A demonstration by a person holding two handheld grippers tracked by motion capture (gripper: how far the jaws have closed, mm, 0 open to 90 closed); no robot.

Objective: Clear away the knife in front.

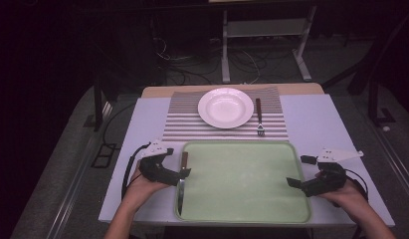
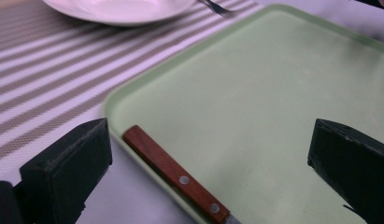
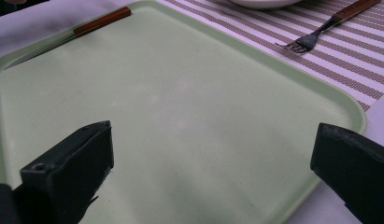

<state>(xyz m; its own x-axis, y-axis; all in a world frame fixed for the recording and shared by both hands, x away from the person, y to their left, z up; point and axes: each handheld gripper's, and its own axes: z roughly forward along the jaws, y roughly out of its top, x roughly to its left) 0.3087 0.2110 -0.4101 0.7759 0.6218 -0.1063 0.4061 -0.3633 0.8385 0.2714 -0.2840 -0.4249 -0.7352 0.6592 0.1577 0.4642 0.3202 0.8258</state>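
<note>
The left hand-held gripper (image 1: 184,173) is hovering with its jaws wide apart over the knife (image 2: 175,175), which is lying along the left rim of the green tray (image 1: 242,199) on the tabletop (image 1: 321,124). The right hand-held gripper (image 1: 293,182) is waiting at the tray's right edge, jaws apart and empty. For a clean pickup, I'd straddle the wooden handle squarely before closing.

on the table: 1 green tray (image 1: 242,211), 1 white plate (image 1: 225,107), 1 striped placemat (image 1: 182,124), 1 fork (image 1: 259,118), 1 knife w/ wooden handle (image 1: 181,183), 2 handheld grippers, left (image 1: 178,173) & right (image 1: 295,184).
</note>
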